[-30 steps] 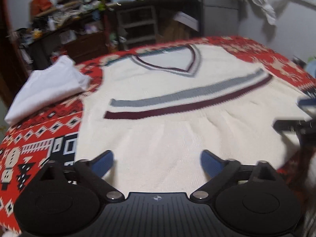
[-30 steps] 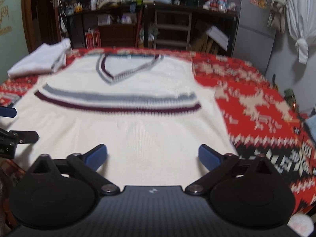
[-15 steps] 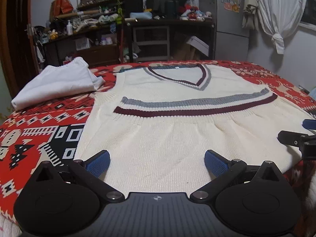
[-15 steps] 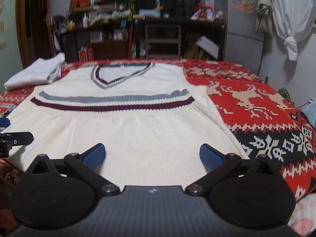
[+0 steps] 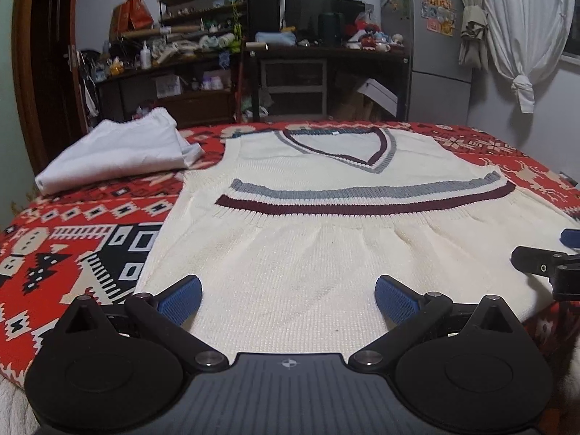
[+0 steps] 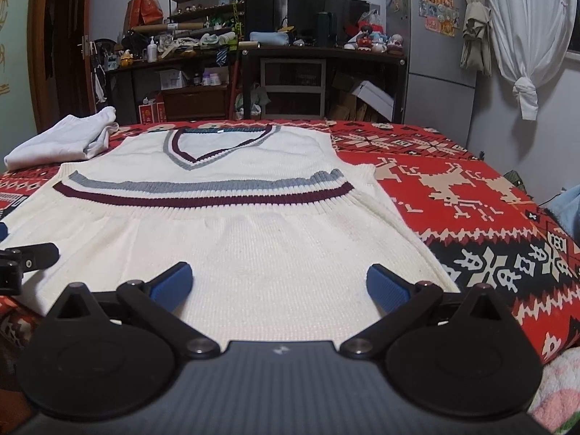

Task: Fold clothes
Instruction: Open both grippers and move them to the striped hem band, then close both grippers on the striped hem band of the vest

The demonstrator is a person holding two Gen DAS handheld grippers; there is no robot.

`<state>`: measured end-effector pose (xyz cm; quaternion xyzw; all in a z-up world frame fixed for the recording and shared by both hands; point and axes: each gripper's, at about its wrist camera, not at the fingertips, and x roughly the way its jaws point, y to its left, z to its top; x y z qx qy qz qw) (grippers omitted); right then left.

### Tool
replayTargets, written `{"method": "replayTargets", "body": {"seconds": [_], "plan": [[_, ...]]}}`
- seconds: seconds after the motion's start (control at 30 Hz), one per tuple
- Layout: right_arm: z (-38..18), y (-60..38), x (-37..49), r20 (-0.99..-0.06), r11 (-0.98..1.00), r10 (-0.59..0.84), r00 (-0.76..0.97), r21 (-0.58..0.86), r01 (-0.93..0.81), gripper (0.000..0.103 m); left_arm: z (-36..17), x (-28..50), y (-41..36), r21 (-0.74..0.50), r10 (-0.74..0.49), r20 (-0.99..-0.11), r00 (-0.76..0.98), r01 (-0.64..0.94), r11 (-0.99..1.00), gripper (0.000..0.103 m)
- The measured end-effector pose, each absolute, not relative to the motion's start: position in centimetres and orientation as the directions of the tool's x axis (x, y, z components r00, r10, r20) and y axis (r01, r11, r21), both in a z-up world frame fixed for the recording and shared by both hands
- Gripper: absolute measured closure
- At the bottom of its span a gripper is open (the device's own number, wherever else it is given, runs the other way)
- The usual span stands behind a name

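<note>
Nearest the cameras, the left hand-held gripper (image 5: 288, 295) and the right hand-held gripper (image 6: 277, 286) both stand with their blue pads spread wide and nothing between them, hovering side by side just over the near edge of a cream knitted V-neck vest (image 5: 326, 239). That near edge is plain knit, while the ribbed hem with its grey and maroon stripes (image 5: 362, 201) lies farther up across the chest, so the lower part of the vest appears to be turned up over itself already, though how many layers lie there cannot be told. The vest rests flat and fairly smooth on a red patterned blanket (image 6: 471, 199), centred between the two grippers, neckline pointing away. By my reading the step in hand is taking hold of the near edge for a further fold; that would call for each gripper to drop onto its own corner, pinch all layers together, and carry the edge evenly toward the neckline so the stripes stay square. The knit looks soft and stretchy, so an uneven lift could skew it. Farther off, at the left, a folded white garment (image 5: 116, 156) lies on the blanket, apart from the vest.
</note>
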<state>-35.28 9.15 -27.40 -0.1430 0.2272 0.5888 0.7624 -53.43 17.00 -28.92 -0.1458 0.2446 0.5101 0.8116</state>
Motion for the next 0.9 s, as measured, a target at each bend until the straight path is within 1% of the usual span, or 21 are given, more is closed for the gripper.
{"method": "replayTargets", "body": {"seconds": [0.1,0.17,0.27,0.3,0.33,0.37,0.4,0.43,0.47,0.5,0.53,0.57,0.6,0.63,0.67,0.77,0.87,0.9], "plan": [[-27.1,9.0,-35.1,-0.508,0.260,0.839,0.193,0.063,-0.964,0.001,-28.2,-53.5,17.4,-0.016,0.739,-0.557,0.380,-0.894,0.447,0.002],[-26.8,8.9,-35.0,-0.503,0.256,0.844,0.186,0.073,-0.964,0.001,-27.2,-53.5,17.6,-0.031,0.738,-0.544,0.398,-0.889,0.457,0.005],[-24.9,8.8,-34.1,-0.460,0.263,0.866,0.195,0.086,-0.961,0.002,-25.4,-53.2,18.2,-0.005,0.749,-0.512,0.421,-0.873,0.487,0.006],[-24.2,8.7,-33.9,-0.447,0.265,0.872,0.199,0.090,-0.960,0.003,-24.8,-53.1,18.7,0.009,0.752,-0.506,0.422,-0.869,0.494,0.008],[-23.7,9.0,-33.5,-0.443,0.264,0.874,0.202,0.083,-0.961,0.004,-24.2,-52.9,19.3,0.021,0.754,-0.506,0.419,-0.868,0.497,0.015],[-23.2,9.3,-33.2,-0.439,0.264,0.875,0.205,0.076,-0.962,0.011,-23.8,-52.8,20.0,0.025,0.752,-0.510,0.418,-0.866,0.499,0.024],[-22.8,9.8,-32.8,-0.444,0.264,0.871,0.210,0.064,-0.962,0.017,-23.4,-52.7,20.9,0.017,0.745,-0.518,0.421,-0.865,0.501,0.028],[-22.6,10.4,-32.5,-0.454,0.261,0.866,0.209,0.053,-0.964,0.019,-23.2,-52.7,21.7,0.006,0.737,-0.526,0.425,-0.864,0.503,0.035],[-22.6,10.9,-32.2,-0.465,0.260,0.860,0.211,0.042,-0.965,0.024,-23.3,-52.6,22.5,-0.001,0.729,-0.537,0.424,-0.865,0.503,0.043],[-22.6,11.5,-31.9,-0.475,0.258,0.854,0.212,0.033,-0.966,0.032,-23.5,-52.4,23.1,-0.003,0.721,-0.553,0.417,-0.867,0.499,0.049],[-22.8,12.1,-31.7,-0.489,0.251,0.849,0.201,0.039,-0.967,0.037,-23.7,-52.3,23.8,-0.005,0.713,-0.569,0.410,-0.869,0.495,0.064],[-23.0,12.6,-31.4,-0.502,0.244,0.844,0.190,0.044,-0.969,0.054,-24.0,-52.2,24.3,-0.015,0.701,-0.582,0.412,-0.867,0.498,0.075],[-23.2,13.2,-31.2,-0.515,0.238,0.838,0.179,0.050,-0.970,0.076,-24.4,-52.1,24.7,-0.032,0.684,-0.593,0.425,-0.861,0.508,0.079],[-23.5,13.7,-31.1,-0.528,0.237,0.830,0.178,0.046,-0.970,0.084,-24.8,-52.0,25.0,-0.036,0.672,-0.602,0.432,-0.855,0.518,0.081],[-23.8,14.3,-31.0,-0.541,0.237,0.822,0.177,0.042,-0.971,0.088,-25.3,-51.7,25.2,-0.025,0.666,-0.609,0.432,-0.849,0.528,0.081],[-24.5,15.7,-30.7,-0.559,0.235,0.810,0.174,0.037,-0.971,0.088,-26.3,-51.3,25.7,-0.003,0.654,-0.626,0.424,-0.841,0.541,0.081],[-25.0,17.5,-29.7,-0.596,0.241,0.784,0.173,0.035,-0.970,0.088,-26.7,-51.9,26.9,-0.047,0.640,-0.639,0.427,-0.852,0.522,0.081],[-25.3,18.2,-29.2,-0.615,0.248,0.769,0.172,0.039,-0.968,0.091,-26.6,-52.1,27.3,-0.058,0.638,-0.641,0.427,-0.855,0.515,0.082]]}}
